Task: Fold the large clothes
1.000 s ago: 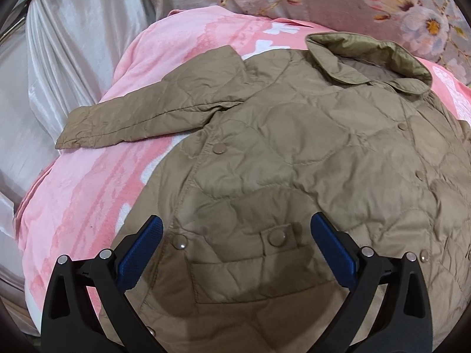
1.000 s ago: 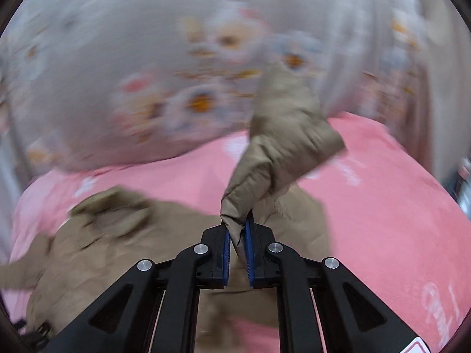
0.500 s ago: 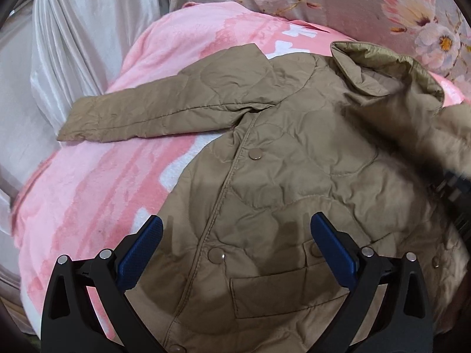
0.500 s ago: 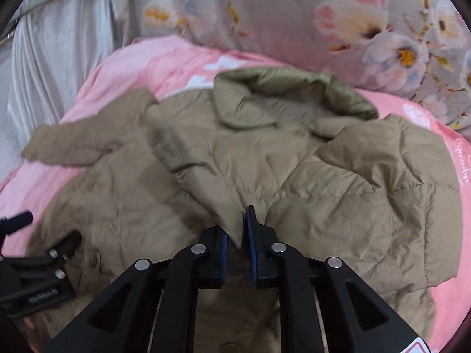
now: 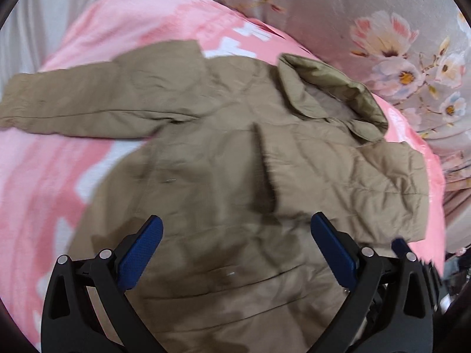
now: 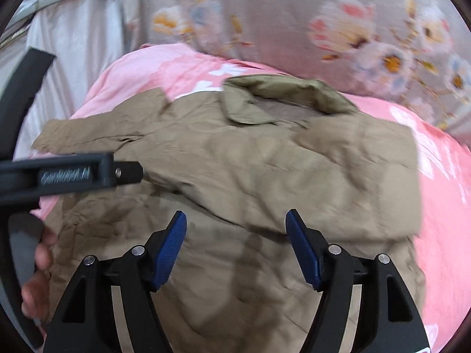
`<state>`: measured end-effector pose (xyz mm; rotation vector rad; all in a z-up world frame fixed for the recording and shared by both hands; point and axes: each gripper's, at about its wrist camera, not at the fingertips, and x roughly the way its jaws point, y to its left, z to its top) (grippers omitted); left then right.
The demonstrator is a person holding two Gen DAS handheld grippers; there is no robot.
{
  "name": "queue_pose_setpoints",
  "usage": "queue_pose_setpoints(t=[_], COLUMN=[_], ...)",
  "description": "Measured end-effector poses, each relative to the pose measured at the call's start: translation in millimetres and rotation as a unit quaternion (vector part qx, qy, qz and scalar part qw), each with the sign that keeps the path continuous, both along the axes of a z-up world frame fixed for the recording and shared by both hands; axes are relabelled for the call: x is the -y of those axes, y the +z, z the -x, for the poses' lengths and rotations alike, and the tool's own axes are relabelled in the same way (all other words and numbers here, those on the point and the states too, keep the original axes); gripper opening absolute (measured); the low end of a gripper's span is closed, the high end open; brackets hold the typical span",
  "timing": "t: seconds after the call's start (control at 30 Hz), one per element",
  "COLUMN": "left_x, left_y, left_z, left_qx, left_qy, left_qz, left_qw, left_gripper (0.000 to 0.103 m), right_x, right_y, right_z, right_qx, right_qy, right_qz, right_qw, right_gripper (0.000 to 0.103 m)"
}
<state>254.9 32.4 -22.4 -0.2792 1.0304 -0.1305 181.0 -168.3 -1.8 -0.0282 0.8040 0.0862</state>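
Note:
A tan quilted jacket [image 5: 223, 176] lies front-up on a pink blanket [image 5: 44, 182]. Its left sleeve [image 5: 88, 103] stretches out flat to the left. Its right sleeve [image 5: 347, 182] is folded across the chest, below the collar [image 5: 329, 88]. My left gripper [image 5: 235, 235] is open and empty above the lower front of the jacket. My right gripper [image 6: 235, 235] is open and empty above the jacket [image 6: 250, 176], just below the folded sleeve [image 6: 338, 182]. The left gripper's body [image 6: 67, 173] shows at the left of the right wrist view.
A floral grey curtain [image 5: 382, 29] hangs behind the bed. Silvery cloth [image 6: 73, 44] hangs at the back left. The pink blanket [image 6: 441, 206] extends right of the jacket. A hand [image 6: 38, 264] shows at the lower left of the right wrist view.
My right gripper carried the right sleeve across the jacket's chest, laid it down and opened. Both grippers shifted; the left stayed open.

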Motion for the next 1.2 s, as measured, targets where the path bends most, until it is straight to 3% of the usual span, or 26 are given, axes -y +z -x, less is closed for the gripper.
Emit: queue_pose_setpoints(t=[0.13,0.23,0.3,0.37,0.4,0.5,0.6,0.7,0.83,0.97,1.2], left_x=[23.5,31.2,35.4,38.7,38.4,33.8,28.4,22.2,15.4,18.6,23.7], left_y=[-14.7,-17.8,-16.7,-14.8,-12.9,-2.2,8.1,12.4,-4.0,-19.8,-25.6], left_z=[-17.4,-26.6,-32.1,-37.6,-39.4,-42.5,-43.5,-44.0,-51.9,-51.7,-50.6], left_qx=[-0.025,-0.028,-0.025,-0.023,-0.018,0.009,0.043,0.067,0.047,0.039,0.038], left_qy=[-0.023,-0.017,-0.021,-0.023,-0.021,-0.019,-0.006,0.008,0.009,0.008,0.015], left_qz=[0.019,0.030,0.032,0.022,0.012,-0.018,-0.065,-0.104,-0.119,-0.135,-0.149], left_qw=[0.9992,0.9990,0.9989,0.9992,0.9995,0.9996,0.9970,0.9923,0.9917,0.9900,0.9880], left_gripper=[0.097,0.082,0.060,0.047,0.029,0.013,0.007,0.006,0.006,0.006,0.006], right_x=[62.3,107.6,140.3,161.4,172.2,183.2,178.3,166.9,163.9,179.5,200.2], right_y=[2.2,-1.2,-5.7,-12.6,-19.2,-35.1,-45.4,-38.3,-38.2,-44.7,-57.0], right_z=[15.1,15.7,11.1,2.8,-4.8,-22.1,-36.1,-35.5,-31.9,-25.6,-40.8], right_qx=[-0.004,-0.014,-0.015,-0.020,-0.027,-0.046,-0.063,-0.047,-0.036,-0.038,-0.044], right_qy=[-0.083,-0.135,-0.167,-0.186,-0.198,-0.196,-0.190,-0.175,-0.172,-0.183,-0.206], right_qz=[-0.038,-0.083,-0.130,-0.160,-0.172,-0.218,-0.250,-0.266,-0.271,-0.300,-0.288], right_qw=[0.996,0.987,0.977,0.969,0.965,0.955,0.947,0.947,0.946,0.936,0.934], right_gripper=[0.068,0.068,0.068,0.068,0.068,0.068,0.066,0.065,0.066,0.066,0.064])
